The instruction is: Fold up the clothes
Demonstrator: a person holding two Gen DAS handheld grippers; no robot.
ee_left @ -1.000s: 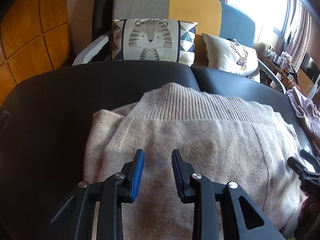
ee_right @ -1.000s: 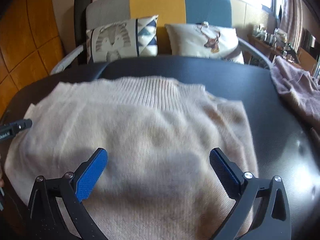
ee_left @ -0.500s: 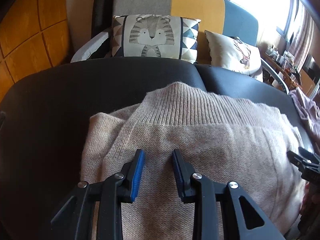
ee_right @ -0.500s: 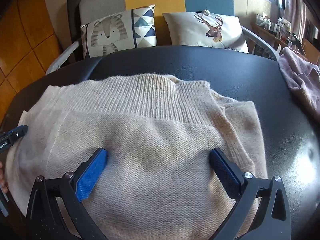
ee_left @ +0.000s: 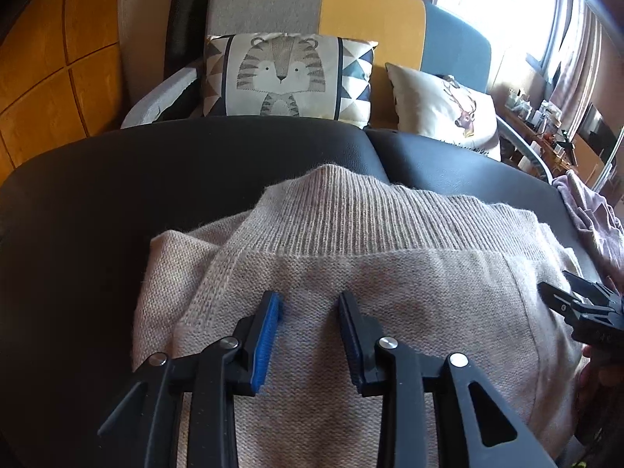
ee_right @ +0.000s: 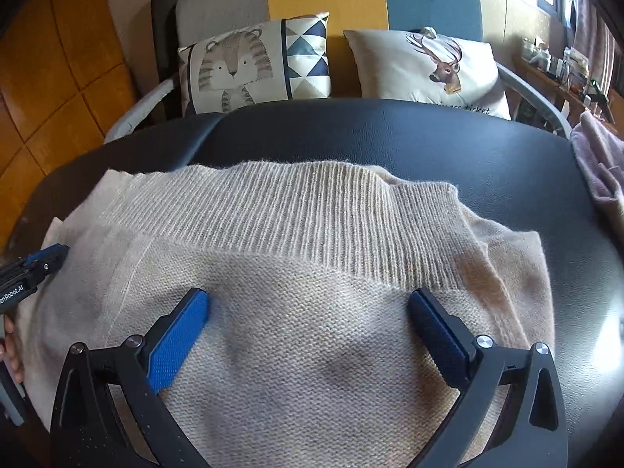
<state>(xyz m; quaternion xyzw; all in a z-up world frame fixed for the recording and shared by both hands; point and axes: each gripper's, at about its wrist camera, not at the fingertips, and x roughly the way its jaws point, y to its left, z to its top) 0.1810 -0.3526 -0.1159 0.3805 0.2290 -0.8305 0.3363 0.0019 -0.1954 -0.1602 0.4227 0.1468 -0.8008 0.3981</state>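
The sweater's [ee_right: 312, 273] near part runs off the bottom edge of both views. A pinkish cloth [ee_right: 600, 163] at the black surface's [ee_right: 390, 132] right edge is cut off. Items on the far shelf [ee_left: 546, 117] are too small to identify.

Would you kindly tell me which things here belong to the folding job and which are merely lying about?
Job: beige sweater, left gripper with jaws opening and nothing between them, right gripper open, black table.
Lying about: tiger cushion, deer cushion, pink garment, sofa.

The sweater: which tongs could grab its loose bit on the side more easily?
Probably the left tongs. The beige sweater sticks out unevenly just beside their opening jaws, while the wide-open right tongs sit over its middle.
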